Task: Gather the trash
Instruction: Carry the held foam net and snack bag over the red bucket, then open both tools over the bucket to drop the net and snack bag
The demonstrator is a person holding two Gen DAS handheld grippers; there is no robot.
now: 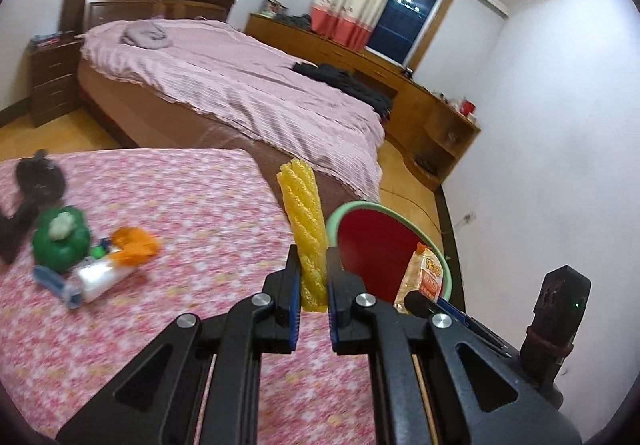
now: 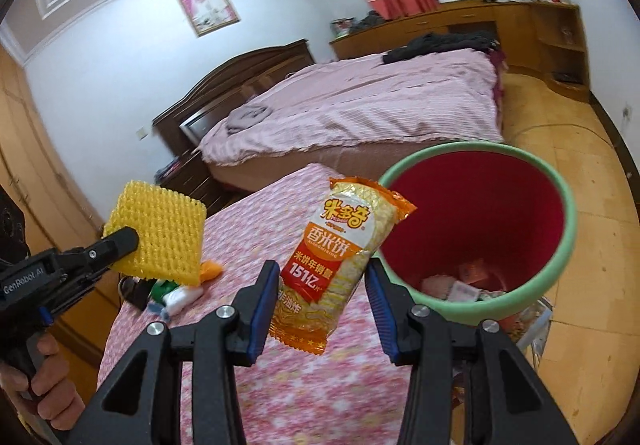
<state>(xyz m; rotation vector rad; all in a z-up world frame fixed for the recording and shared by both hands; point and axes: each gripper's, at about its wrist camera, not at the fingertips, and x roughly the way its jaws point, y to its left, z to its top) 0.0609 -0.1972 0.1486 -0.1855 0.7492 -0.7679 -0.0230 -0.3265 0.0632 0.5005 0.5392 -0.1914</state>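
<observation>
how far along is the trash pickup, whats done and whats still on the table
Done: some wrappers already lie at the bottom of the bin. In hand: the left claw is shut on a yellow foam net, and the right claw holds a rice cracker packet, both near the bin. Left: a pile on the table, including a green lump, an orange scrap and a white tube.

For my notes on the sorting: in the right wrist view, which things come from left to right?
Left gripper → yellow foam net → rice cracker packet → red bin with green rim.
</observation>
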